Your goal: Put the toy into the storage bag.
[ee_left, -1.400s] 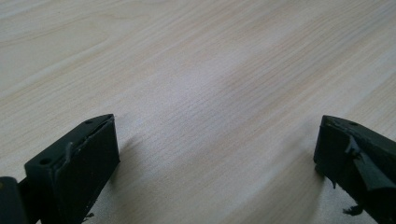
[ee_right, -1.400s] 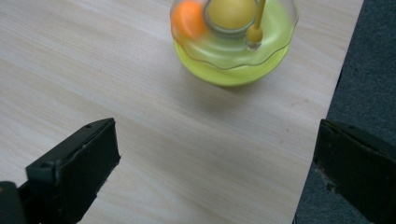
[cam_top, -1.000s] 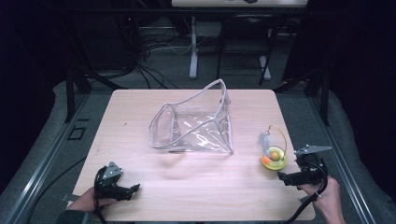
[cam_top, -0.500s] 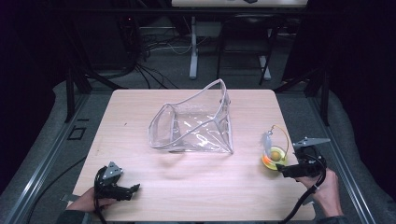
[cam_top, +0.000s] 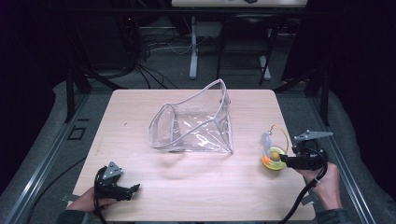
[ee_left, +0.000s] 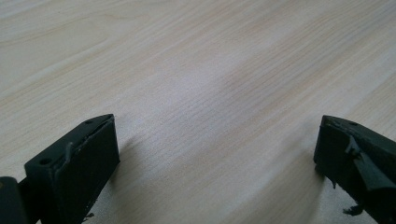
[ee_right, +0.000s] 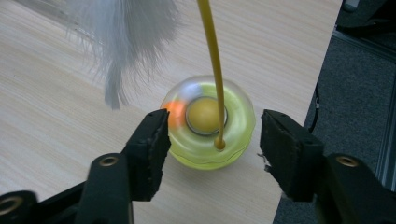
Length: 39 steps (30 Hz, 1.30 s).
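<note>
A round yellow-green toy with a yellow centre, an orange patch, a thin yellow wire and a white feather sits near the table's right edge. My right gripper is open, one jaw on each side of the toy's base and close to it. A clear plastic pouch stands open in the middle of the table. My left gripper rests low at the front left, open, with bare wood between its jaws.
The wooden table has a metal frame rail along its left side. The table's right edge runs just beside the toy, with grey floor beyond. Dark chair and table legs stand behind the table.
My right gripper has moved left toward the toy until its jaws flank the base. The left gripper and the pouch have stayed put.
</note>
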Available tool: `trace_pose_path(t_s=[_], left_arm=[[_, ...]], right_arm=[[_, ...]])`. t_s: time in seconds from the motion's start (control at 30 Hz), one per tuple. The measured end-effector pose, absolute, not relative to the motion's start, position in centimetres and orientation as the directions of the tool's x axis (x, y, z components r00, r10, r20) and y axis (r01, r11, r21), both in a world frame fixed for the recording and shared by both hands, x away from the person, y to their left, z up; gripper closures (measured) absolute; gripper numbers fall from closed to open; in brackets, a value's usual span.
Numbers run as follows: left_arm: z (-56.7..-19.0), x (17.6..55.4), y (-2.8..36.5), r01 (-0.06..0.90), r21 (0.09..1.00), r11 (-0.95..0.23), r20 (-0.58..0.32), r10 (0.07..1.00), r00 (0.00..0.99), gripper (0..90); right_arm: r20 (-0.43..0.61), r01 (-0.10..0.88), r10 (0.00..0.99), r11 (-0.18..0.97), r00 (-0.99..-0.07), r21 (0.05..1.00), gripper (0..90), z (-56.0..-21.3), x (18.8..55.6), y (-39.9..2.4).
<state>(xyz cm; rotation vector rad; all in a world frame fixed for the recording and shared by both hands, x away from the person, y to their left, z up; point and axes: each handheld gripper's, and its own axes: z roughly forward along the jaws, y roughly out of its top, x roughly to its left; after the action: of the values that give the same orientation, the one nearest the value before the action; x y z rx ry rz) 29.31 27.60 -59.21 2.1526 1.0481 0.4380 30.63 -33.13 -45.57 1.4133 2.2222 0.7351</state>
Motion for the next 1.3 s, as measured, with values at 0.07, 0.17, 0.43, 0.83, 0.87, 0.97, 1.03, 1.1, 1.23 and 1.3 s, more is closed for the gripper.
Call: trace_pose_path(t_s=[0.07,0.17,0.43,0.83,0.87,0.97,1.03,1.1,1.23,1.3], left_arm=[[-59.2,29.3,27.6,0.552,0.711,-0.436,0.002,0.786,0.618,0.0],[-59.2,29.3,27.6,0.553,0.711,-0.435,0.001,0.787,0.617,0.0],[-59.2,29.3,27.6,0.553,0.711,-0.435,0.001,0.786,0.618,0.0],[-59.2,29.3,27.6,0.554,0.711,-0.432,-0.002,0.788,0.616,0.0],[-59.2,29.3,27.6,0.554,0.711,-0.433,-0.001,0.788,0.616,0.0],[-59.2,29.3,27.6,0.554,0.711,-0.432,-0.001,0.788,0.616,0.0],[-59.2,29.3,27.6,0.553,0.711,-0.435,0.001,0.786,0.618,0.0],[-59.2,29.3,27.6,0.554,0.711,-0.432,-0.001,0.788,0.616,0.0],[-59.2,29.3,27.6,0.553,0.711,-0.434,0.000,0.786,0.618,0.0],[-59.2,29.3,27.6,0.552,0.711,-0.435,0.001,0.786,0.618,0.0]], right_arm=[[-0.059,0.698,0.913,0.349,-0.403,0.625,46.6,-45.5,30.7,-33.1],[-0.065,0.691,0.911,0.355,-0.408,0.630,51.4,-45.1,30.9,-33.0],[-0.087,0.671,0.906,0.368,-0.413,0.644,67.5,-44.2,31.2,-32.6],[-0.092,0.684,0.901,0.386,-0.424,0.620,79.7,-43.7,31.7,-32.5],[-0.092,0.682,0.900,0.386,-0.425,0.621,80.5,-43.6,31.8,-32.4],[-0.095,0.679,0.898,0.390,-0.429,0.622,82.7,-43.5,31.9,-32.4],[-0.097,0.683,0.901,0.387,-0.423,0.620,84.9,-43.5,32.0,-32.3],[-0.101,0.686,0.902,0.388,-0.420,0.616,87.3,-43.5,32.2,-32.3],[-0.094,0.693,0.903,0.384,-0.418,0.610,88.2,-43.4,32.5,-32.2],[-0.099,0.693,0.900,0.393,-0.424,0.604,88.2,-43.3,32.7,-32.0]])
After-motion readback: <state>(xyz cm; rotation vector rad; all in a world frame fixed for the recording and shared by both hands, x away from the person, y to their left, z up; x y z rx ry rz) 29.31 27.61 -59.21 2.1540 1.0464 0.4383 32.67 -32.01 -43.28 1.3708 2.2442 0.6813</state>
